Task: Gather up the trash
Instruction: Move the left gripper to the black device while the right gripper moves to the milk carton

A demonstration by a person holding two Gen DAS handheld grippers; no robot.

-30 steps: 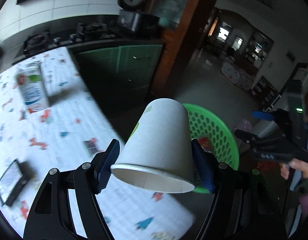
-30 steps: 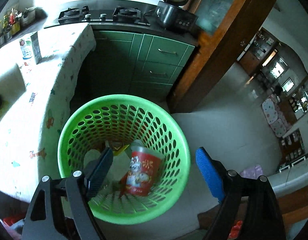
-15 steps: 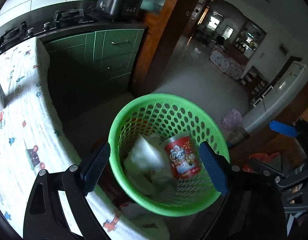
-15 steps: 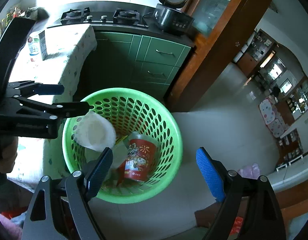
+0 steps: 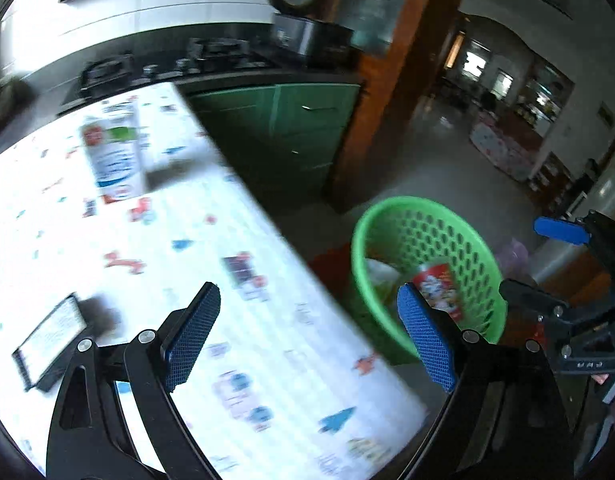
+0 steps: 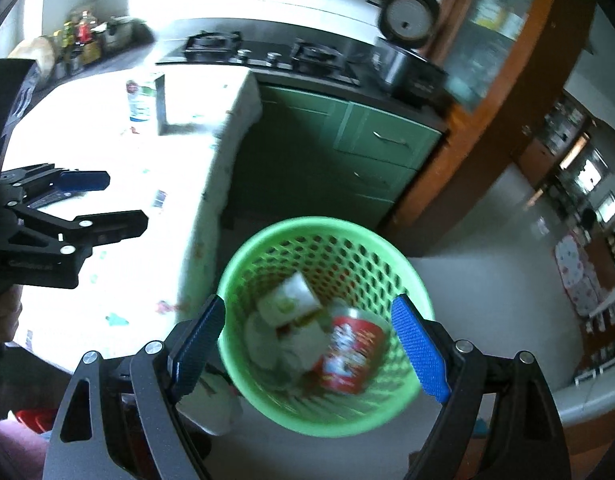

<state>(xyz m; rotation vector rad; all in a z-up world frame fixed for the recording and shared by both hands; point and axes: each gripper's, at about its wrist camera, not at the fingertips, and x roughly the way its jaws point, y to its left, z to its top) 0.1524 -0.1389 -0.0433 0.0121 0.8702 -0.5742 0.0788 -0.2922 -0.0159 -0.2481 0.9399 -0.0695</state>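
Observation:
My left gripper [image 5: 307, 332] is open and empty above the patterned tablecloth [image 5: 187, 240]; the right wrist view shows it [image 6: 127, 200] at the left over the table. A milk carton [image 5: 115, 156] stands at the table's far side [image 6: 141, 98]. A flat dark box [image 5: 47, 340] lies near the left finger. My right gripper [image 6: 307, 340] is open and empty above the green basket [image 6: 327, 222]. In the basket lie a white paper cup [image 6: 287, 300] and a red printed cup [image 6: 347, 352]. The basket [image 5: 407, 200] stands on the floor beside the table, with my right gripper [image 5: 521, 256] beyond it.
Green cabinets [image 6: 379, 148] carry a gas hob [image 6: 267, 54] and a cooker [image 6: 407, 12] behind the table. A wooden post [image 6: 479, 128] rises right of the cabinets. Open floor [image 5: 447, 160] leads to another room. A white bag [image 6: 215, 400] lies by the basket.
My left gripper let go of the white paper cup, which now lies in the basket. It then swung back left over the table. My right gripper shifted a little above the basket.

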